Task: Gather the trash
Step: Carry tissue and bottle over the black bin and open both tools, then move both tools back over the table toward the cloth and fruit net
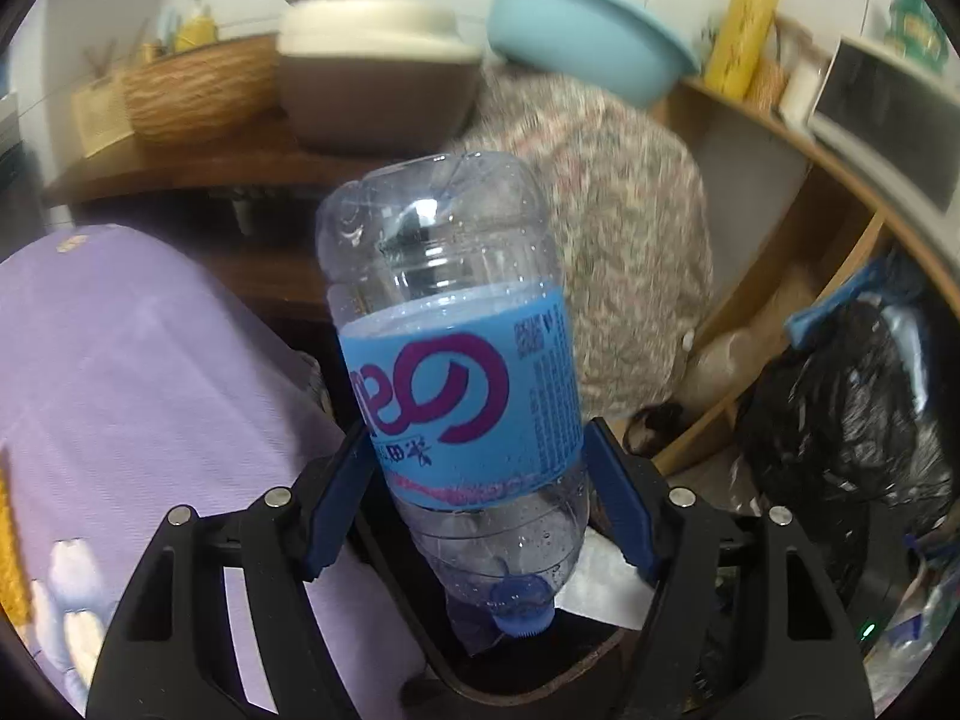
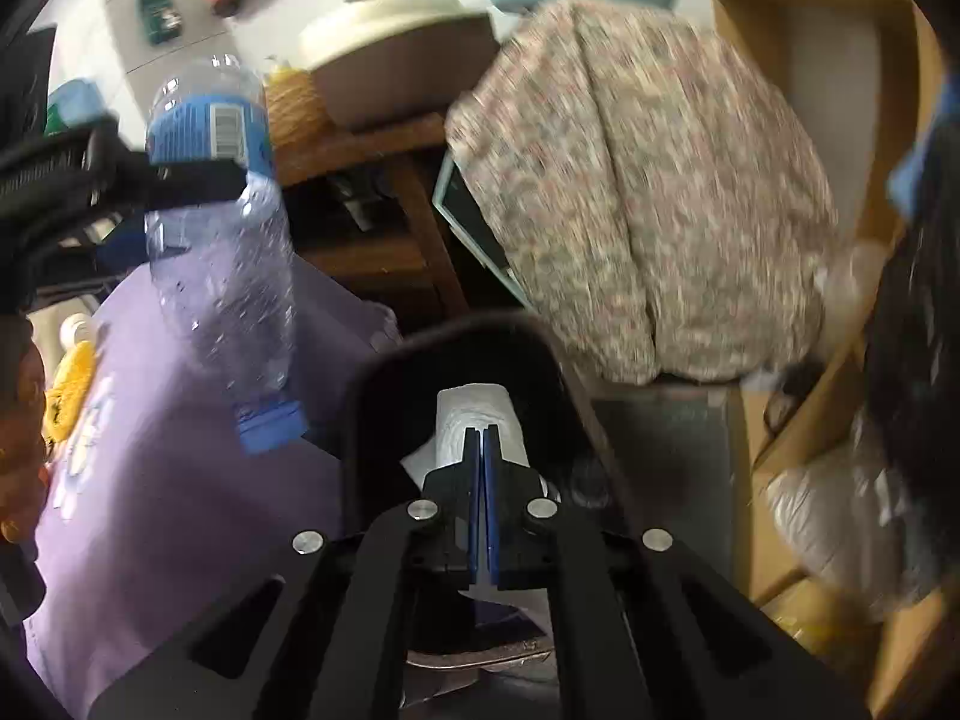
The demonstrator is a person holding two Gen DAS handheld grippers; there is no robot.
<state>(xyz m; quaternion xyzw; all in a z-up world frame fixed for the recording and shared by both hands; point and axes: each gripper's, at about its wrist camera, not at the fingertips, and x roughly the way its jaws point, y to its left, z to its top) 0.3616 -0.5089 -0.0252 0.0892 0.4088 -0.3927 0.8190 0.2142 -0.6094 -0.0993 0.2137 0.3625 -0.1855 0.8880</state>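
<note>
A clear plastic bottle [image 1: 456, 372] with a blue label is held cap-down between the pads of the left gripper [image 1: 480, 504], directly above a black bin [image 2: 372, 396]. The right gripper [image 2: 483, 450] is seen fully closed with nothing between its pads, just over a white crumpled paper [image 2: 474, 414] lying inside that bin.

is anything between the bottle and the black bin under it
Nothing visible does. The left gripper holds the bottle cap-down above the black bin, whose opening holds only white paper. The right gripper is shut over the bin, beside the bottle's path.

Floral cloth [image 2: 642, 192] — blurred; bin [image 1: 540, 669] largely behind bottle [image 1: 456, 354]
</note>
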